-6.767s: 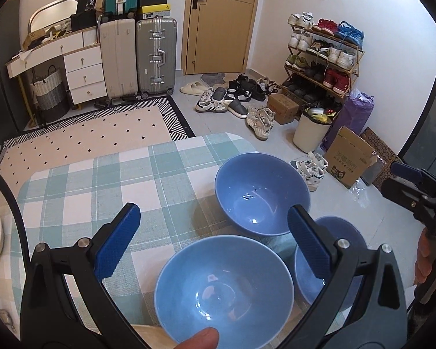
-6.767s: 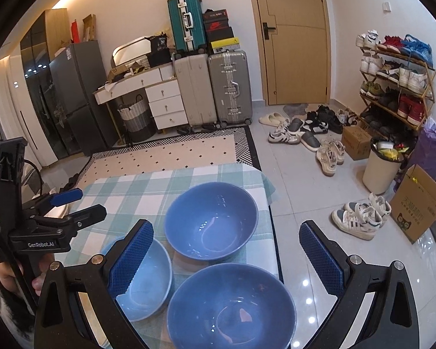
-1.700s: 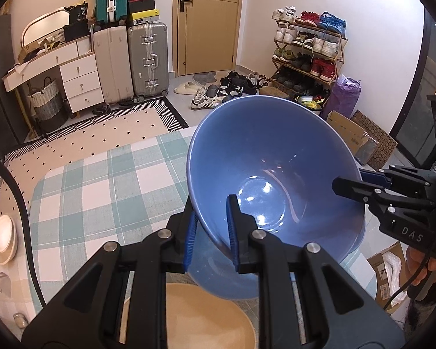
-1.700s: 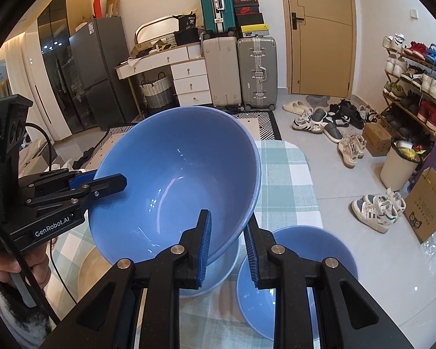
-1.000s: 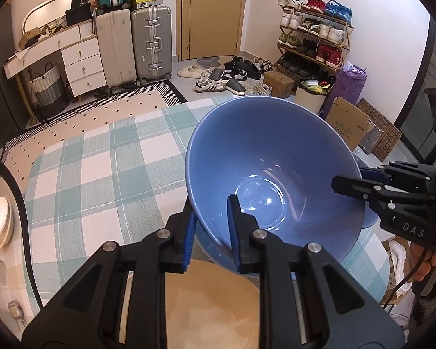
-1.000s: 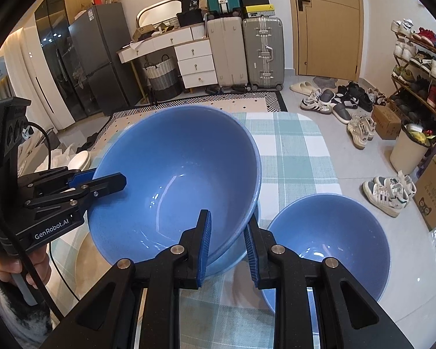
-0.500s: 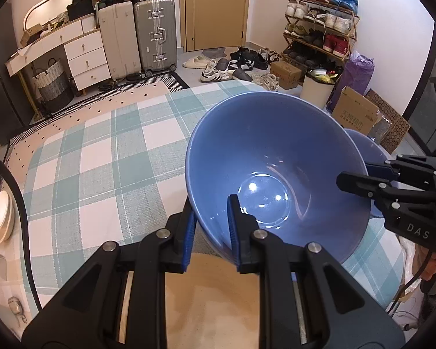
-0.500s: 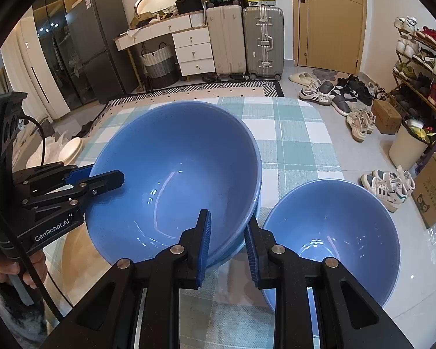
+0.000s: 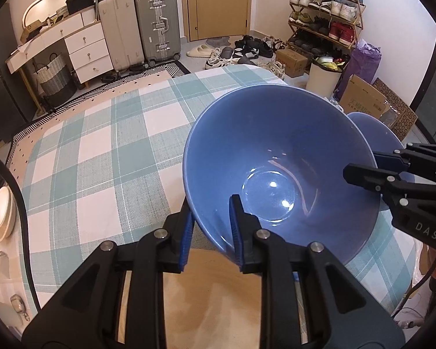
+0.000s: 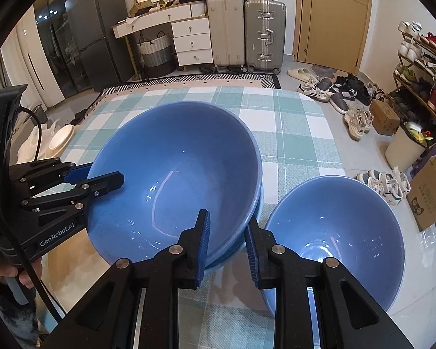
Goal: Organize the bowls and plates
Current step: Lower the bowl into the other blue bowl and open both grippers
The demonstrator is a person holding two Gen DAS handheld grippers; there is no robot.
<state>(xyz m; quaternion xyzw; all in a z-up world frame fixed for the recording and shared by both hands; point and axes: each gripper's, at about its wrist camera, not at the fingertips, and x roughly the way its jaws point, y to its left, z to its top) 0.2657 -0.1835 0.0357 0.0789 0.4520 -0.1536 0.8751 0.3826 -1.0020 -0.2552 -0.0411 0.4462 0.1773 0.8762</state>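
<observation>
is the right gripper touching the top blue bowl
Touching. The right wrist view shows the right gripper with one finger inside and one outside the rim of the top blue bowl, both pressed against it.

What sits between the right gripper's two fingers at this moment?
In the right wrist view, the right gripper has the rims of the stacked blue bowls between its fingers: the held top bowl and the one it nests in. The third bowl stands beside.

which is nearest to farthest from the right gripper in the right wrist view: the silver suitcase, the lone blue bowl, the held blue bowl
1. held blue bowl, its rim between the right gripper fingers
2. lone blue bowl, just right on the table
3. silver suitcase, against the far wall
</observation>
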